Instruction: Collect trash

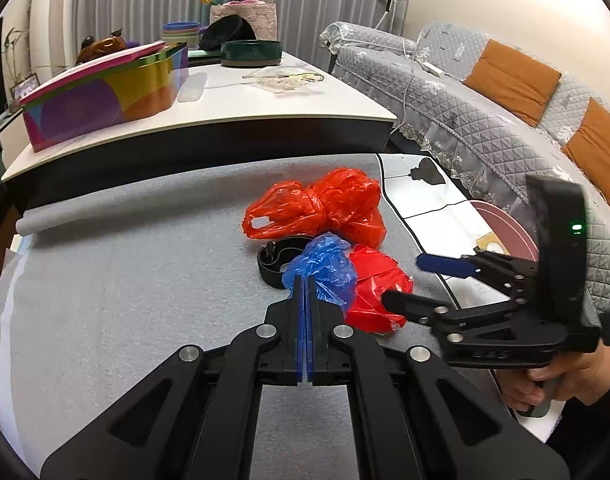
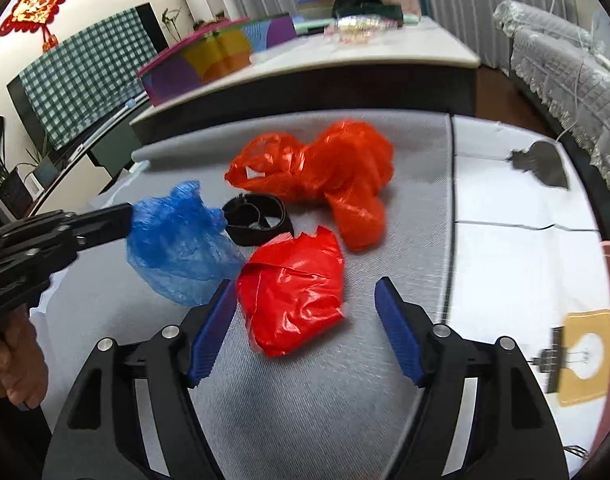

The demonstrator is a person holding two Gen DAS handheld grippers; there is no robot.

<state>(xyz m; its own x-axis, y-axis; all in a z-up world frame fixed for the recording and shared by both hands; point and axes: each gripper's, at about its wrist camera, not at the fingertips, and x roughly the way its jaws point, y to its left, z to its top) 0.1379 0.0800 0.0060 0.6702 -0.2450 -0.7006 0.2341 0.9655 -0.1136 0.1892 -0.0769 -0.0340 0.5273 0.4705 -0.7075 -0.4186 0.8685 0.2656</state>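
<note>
My left gripper [image 1: 306, 280] is shut on a crumpled blue plastic bag [image 1: 325, 266] and holds it just above the grey mat; the bag also shows in the right wrist view [image 2: 181, 240]. A crumpled red bag [image 2: 295, 288] lies on the mat between the open fingers of my right gripper [image 2: 305, 296]; it shows beside the blue bag in the left wrist view [image 1: 373, 292]. A larger orange-red bag [image 2: 321, 172] lies behind. A black strap ring [image 2: 257, 218] lies between them.
The grey mat [image 2: 325, 400] covers the work surface, with white sheets [image 2: 517, 264] to its right. A pink bin rim [image 1: 505, 224] stands at the right. A low table [image 1: 233, 108] with a colourful tin stands behind; a grey sofa [image 1: 485, 120] is at the right.
</note>
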